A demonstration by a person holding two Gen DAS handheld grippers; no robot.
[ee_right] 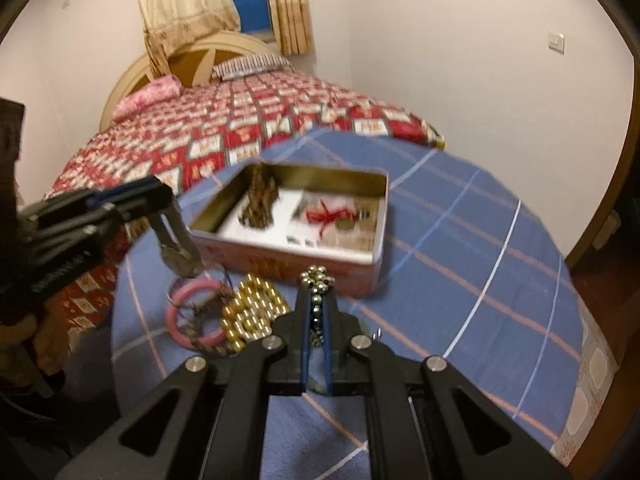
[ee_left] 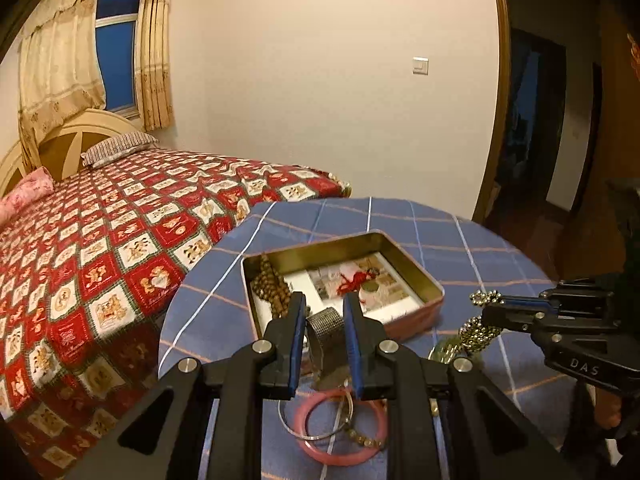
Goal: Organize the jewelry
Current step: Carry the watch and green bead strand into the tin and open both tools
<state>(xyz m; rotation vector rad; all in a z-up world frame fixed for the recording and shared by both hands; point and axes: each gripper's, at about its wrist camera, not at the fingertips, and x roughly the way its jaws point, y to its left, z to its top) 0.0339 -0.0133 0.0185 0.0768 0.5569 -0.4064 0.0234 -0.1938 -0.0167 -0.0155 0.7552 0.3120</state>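
The left hand-held gripper point(ee_left: 324, 320) holds what seems a mesh-strap watch point(ee_left: 326, 334) near the tin point(ee_left: 416, 268); the right hand-held gripper point(ee_right: 317, 308) pinches a bead bracelet point(ee_right: 317, 278). Next, probably both go into the tin.

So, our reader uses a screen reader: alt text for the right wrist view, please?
The right gripper, shut on a string of shiny metal beads, points at an open tin on a blue checked tablecloth. At left, the left gripper holds a metal watch.
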